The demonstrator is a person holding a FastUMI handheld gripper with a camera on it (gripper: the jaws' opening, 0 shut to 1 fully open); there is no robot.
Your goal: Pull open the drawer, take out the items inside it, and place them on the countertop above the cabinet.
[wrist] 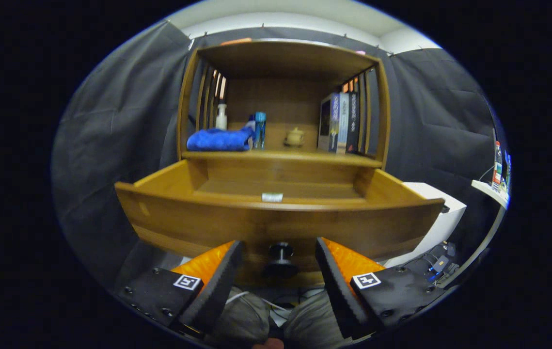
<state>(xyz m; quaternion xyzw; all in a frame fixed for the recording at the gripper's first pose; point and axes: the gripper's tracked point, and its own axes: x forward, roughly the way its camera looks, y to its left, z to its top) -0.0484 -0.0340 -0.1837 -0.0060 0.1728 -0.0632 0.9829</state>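
The wooden drawer (198, 220) stands pulled out from the cabinet, its front panel just ahead of my fingers. Its black knob (280, 252) sits between my two fingertips, untouched. My gripper (279, 249) is open, with orange-and-black fingers (217, 271) on either side of the knob. Inside the drawer only a small white tag (272, 197) shows at the front rim; the rest of the floor is hidden behind the front panel. On the countertop (280, 156) above lie a blue cloth (218, 139), a white pump bottle (221, 116), a blue bottle (260, 130) and a small teapot (295, 137).
Several books (341, 123) stand at the countertop's right end, under a wooden top shelf. A white box (443, 218) sits right of the drawer, with a side shelf holding bottles (497, 167) further right. A person's knees (276, 322) show below my fingers.
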